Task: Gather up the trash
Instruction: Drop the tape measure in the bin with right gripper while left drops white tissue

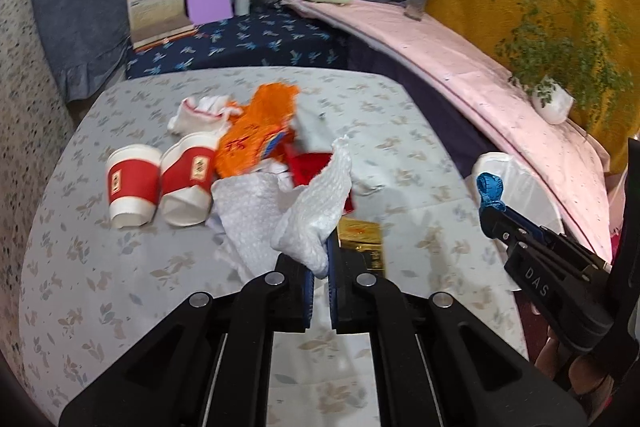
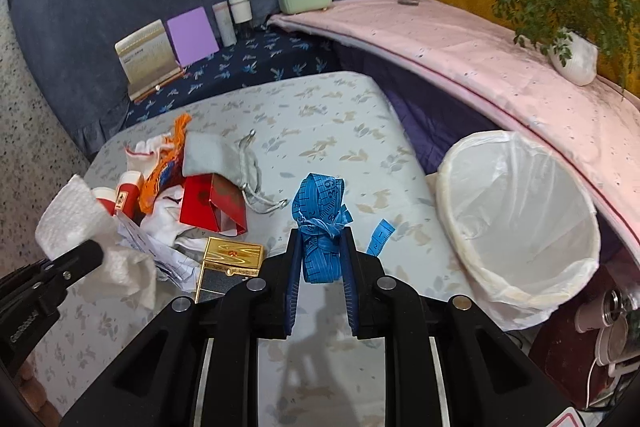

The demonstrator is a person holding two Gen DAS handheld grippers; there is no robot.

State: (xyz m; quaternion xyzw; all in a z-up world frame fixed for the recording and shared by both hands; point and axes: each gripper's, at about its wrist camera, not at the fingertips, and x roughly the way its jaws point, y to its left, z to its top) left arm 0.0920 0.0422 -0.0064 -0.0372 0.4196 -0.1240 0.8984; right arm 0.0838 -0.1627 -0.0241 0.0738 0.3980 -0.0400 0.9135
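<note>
Left tool clenched on paper towel; right tool grips tape measure, bin off table's right edge.

Left wrist view: looks steeply down along own fingers, close above bench, facing blue backdrop. Right wrist view: same tilt, shifted toward bin at frame right. Shared: trash pile, far shelves, each other's gripper at frame edge.

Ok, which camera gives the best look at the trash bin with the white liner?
The right wrist view: the trash bin shows whole, open mouth and white liner facing the camera. In the left wrist view only a sliver of it shows, behind the right gripper and its blue tape.
</note>
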